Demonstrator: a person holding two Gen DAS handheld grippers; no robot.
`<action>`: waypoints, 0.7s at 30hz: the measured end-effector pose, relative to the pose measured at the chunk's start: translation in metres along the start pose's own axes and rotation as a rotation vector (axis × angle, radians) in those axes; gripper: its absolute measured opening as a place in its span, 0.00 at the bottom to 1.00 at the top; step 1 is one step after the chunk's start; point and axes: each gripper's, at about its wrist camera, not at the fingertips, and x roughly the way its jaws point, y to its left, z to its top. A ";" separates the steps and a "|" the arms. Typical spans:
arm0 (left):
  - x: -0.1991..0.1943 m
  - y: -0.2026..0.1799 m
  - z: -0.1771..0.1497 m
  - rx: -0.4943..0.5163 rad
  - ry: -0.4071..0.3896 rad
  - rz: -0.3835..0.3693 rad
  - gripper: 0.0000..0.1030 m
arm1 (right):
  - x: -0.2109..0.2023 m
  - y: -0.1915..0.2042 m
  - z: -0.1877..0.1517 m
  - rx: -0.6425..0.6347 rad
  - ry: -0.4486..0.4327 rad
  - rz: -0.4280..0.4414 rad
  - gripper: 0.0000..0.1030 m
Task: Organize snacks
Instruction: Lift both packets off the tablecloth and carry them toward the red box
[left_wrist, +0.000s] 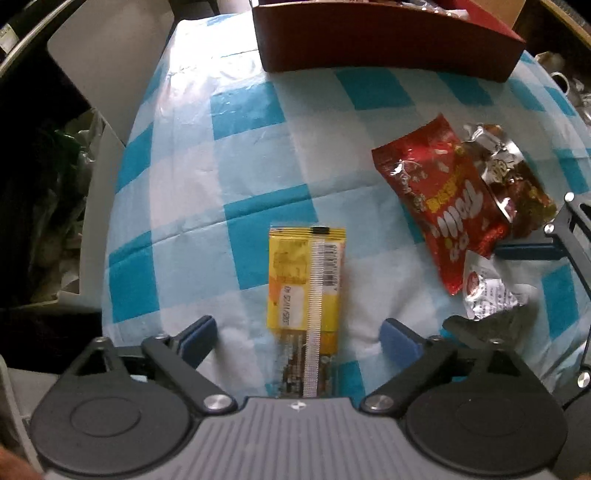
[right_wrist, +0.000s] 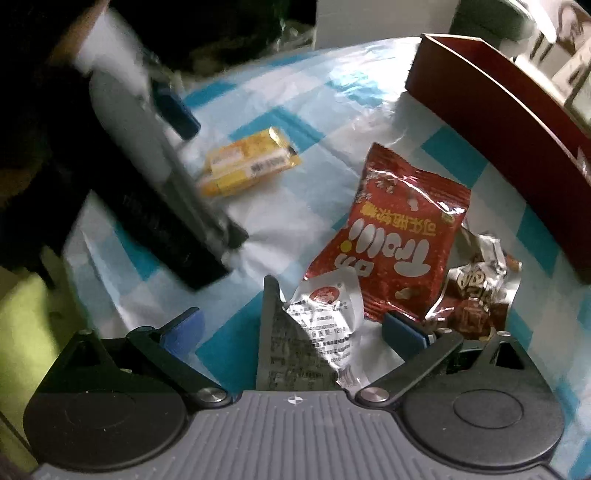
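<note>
A yellow snack bar (left_wrist: 306, 291) lies on the blue-checked tablecloth, its near end between the fingers of my open left gripper (left_wrist: 299, 338); the right wrist view shows it too (right_wrist: 251, 162). A red snack bag (left_wrist: 443, 199) (right_wrist: 391, 240), a brown foil packet (left_wrist: 513, 177) (right_wrist: 476, 295) and a small white packet (left_wrist: 487, 291) (right_wrist: 321, 325) lie together to the right. My open right gripper (right_wrist: 295, 328) straddles the white packet. It shows at the right edge of the left wrist view (left_wrist: 517, 254). A dark red box (left_wrist: 384, 40) (right_wrist: 498, 125) stands at the back.
The tablecloth (left_wrist: 221, 155) covers a table that drops off at the left into dark clutter with a plastic bag (left_wrist: 66, 155). The left gripper's body (right_wrist: 147, 166) crosses the left of the right wrist view. Cups and clutter (left_wrist: 565, 77) sit beyond the right edge.
</note>
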 end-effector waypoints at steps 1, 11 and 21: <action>-0.002 -0.001 -0.001 0.008 -0.006 -0.001 0.76 | -0.001 -0.002 0.000 0.018 0.006 0.004 0.99; -0.015 -0.017 -0.003 0.037 -0.041 -0.019 0.30 | -0.018 -0.036 -0.003 0.147 -0.002 0.012 0.60; -0.029 0.008 0.003 -0.074 -0.107 -0.080 0.27 | -0.040 -0.052 -0.003 0.280 -0.092 0.017 0.60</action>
